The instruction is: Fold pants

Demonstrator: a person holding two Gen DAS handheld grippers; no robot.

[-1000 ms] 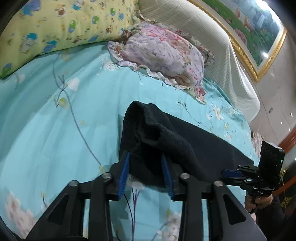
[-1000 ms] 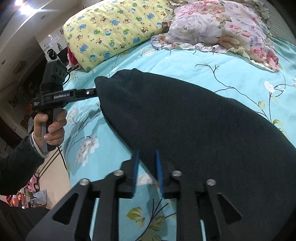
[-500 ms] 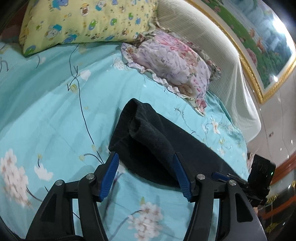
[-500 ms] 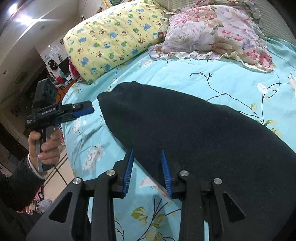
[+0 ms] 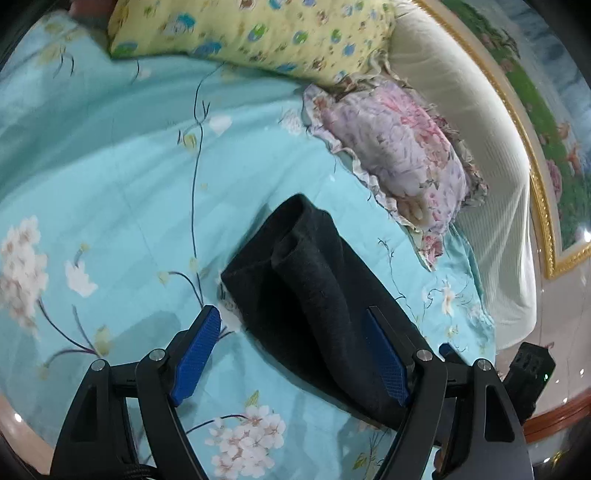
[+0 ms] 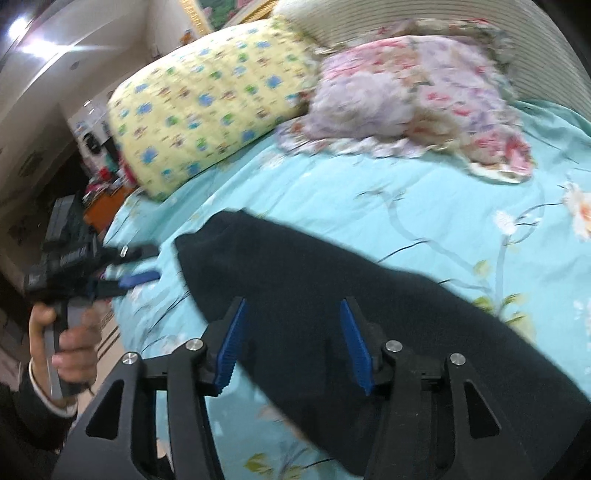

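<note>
Black pants (image 5: pixel 314 295) lie folded in a long band on the turquoise flowered bedsheet (image 5: pixel 110 221). One rolled end points toward the pillows. My left gripper (image 5: pixel 291 314) hovers over that end. Its jaws are opening, the blue pads stand wide apart, and neither presses the cloth. In the right wrist view the pants (image 6: pixel 406 295) run from lower right to centre. My right gripper (image 6: pixel 292 302) is above their near edge, jaws opening, pads clear of the fabric. The left gripper (image 6: pixel 147 264) shows at the left, held by a hand (image 6: pixel 70 332).
A yellow cartoon-print pillow (image 5: pixel 251 29) and a floral ruffled pillow (image 5: pixel 399 147) lie at the head of the bed against a cream headboard (image 5: pixel 480 129). A gold-framed picture (image 5: pixel 546 184) hangs beyond. The bed's edge and floor (image 6: pixel 107 332) are at the left.
Both grippers have opened and let go of the pants, which now rest on the sheet. The left gripper rolled, and the right gripper rose a little and drew back.
</note>
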